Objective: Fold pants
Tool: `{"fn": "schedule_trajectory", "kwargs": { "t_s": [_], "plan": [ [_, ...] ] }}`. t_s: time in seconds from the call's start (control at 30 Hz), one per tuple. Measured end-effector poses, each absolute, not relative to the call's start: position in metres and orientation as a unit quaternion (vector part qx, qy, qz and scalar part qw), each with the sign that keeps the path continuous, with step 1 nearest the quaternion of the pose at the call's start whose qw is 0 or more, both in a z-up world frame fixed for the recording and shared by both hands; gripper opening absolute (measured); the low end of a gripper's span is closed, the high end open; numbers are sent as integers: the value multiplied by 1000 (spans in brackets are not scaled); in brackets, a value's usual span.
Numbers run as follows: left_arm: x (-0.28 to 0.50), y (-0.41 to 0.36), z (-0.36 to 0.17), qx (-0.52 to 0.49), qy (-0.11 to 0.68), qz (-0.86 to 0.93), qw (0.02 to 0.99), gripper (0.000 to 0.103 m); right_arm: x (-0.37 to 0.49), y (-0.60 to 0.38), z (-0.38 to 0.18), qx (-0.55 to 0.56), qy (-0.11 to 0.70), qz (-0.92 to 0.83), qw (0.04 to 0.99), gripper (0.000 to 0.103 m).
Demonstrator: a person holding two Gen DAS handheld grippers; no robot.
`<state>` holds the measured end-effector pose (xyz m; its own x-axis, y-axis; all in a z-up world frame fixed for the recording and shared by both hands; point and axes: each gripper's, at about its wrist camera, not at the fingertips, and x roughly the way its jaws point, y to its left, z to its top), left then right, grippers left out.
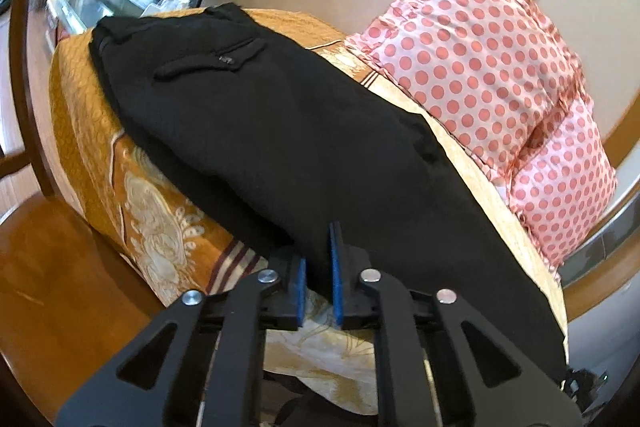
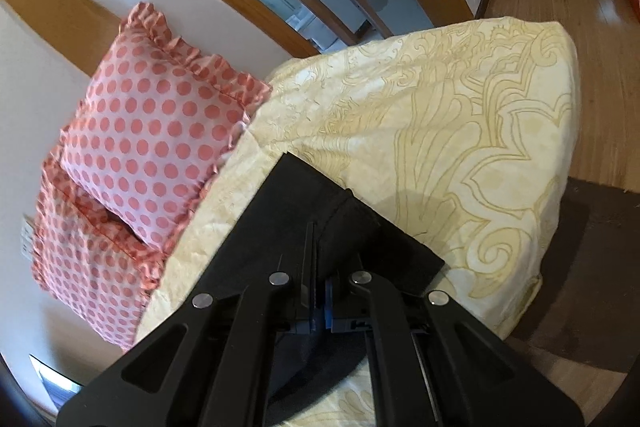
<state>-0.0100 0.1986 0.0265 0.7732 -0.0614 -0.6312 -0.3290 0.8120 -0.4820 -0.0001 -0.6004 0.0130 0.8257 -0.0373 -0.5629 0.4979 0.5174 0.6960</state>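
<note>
Evidently both grippers had the cloth in hand. Between the blue pads of the left gripper [image 1: 318, 267] ran a strip of black fabric, the fingers [image 1: 335, 275] closed on it with only the cloth's thickness between them; the right gripper [image 2: 318, 267] had its fingers [image 2: 308, 267] pinched nearly together on a bunched hem or cuff end, which puckered into a soft ridge just ahead of them.

The pants [image 1: 280, 131] lay lengthwise on the bed [image 2: 460, 115], legs stacked one on the other — already halved along their length, by the look of it — with the flapped back pocket [image 1: 224, 57] and waistband at the far end in the left view. I judged the step in hand to be the cross fold: cuffs gripped, ready to be carried up toward the waistband. That move would call for both ends lifted together and kept level, or the layers would slip apart.

The cloth looked matte, thick and faintly napped, heavy enough to drape rather than crease. Under it was a bedspread in cream and ochre with scrolling leaf figures (smooth, slightly quilted), and beside it two frilled pillows [image 2: 160, 143], pink with coral dots.
</note>
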Motion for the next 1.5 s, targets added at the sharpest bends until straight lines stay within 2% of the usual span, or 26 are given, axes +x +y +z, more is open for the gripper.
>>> {"fn": "schedule_trajectory", "kwargs": {
  "t_s": [0.2, 0.27, 0.33, 0.37, 0.4, 0.43, 0.47, 0.5, 0.6, 0.9, 1.17, 1.23, 1.27, 1.37, 1.5],
  "plan": [
    [-10, 206, 21, -302, 339, 62, 889, 8, -3, -597, 6, 450, 261, -170, 837, 3],
    [-10, 205, 22, -294, 341, 60, 891, 13, -4, -594, 12, 428, 270, -183, 843, 4],
    [-17, 206, 26, -295, 336, 62, 892, 22, -10, -595, 17, 417, 272, -199, 844, 10],
    [-19, 208, 29, -295, 332, 68, 893, 27, -15, -596, 20, 412, 266, -208, 846, 17],
    [-26, 210, 34, -288, 322, 88, 898, 45, -23, -599, 25, 408, 254, -224, 848, 30],
    [-33, 213, 40, -280, 307, 111, 903, 58, -28, -601, 28, 405, 247, -238, 847, 42],
    [-39, 216, 47, -272, 290, 131, 908, 61, -33, -605, 29, 404, 240, -251, 846, 66],
    [-45, 218, 55, -262, 268, 149, 915, 62, -38, -609, 29, 409, 232, -254, 845, 68],
    [-43, 218, 67, -248, 244, 150, 925, 70, -40, -616, 22, 432, 234, -240, 837, 64],
    [-3, 178, 51, -208, 287, 90, 931, 76, -31, -582, 19, 446, 257, -194, 835, 42],
    [10, 165, 33, -151, 318, 100, 931, 82, -18, -565, 16, 461, 266, -159, 832, 38],
    [10, 162, 28, -136, 317, 100, 933, 85, -11, -568, 14, 457, 261, -159, 835, 24],
    [11, 161, 27, -130, 317, 97, 934, 87, -8, -571, 10, 464, 257, -156, 833, 10],
    [11, 159, 25, -123, 317, 93, 936, 90, -1, -565, 16, 449, 241, -158, 846, 8],
    [9, 167, 27, -151, 311, 80, 935, 90, 23, -515, 70, 361, 207, -98, 904, 8]
  ]
}}
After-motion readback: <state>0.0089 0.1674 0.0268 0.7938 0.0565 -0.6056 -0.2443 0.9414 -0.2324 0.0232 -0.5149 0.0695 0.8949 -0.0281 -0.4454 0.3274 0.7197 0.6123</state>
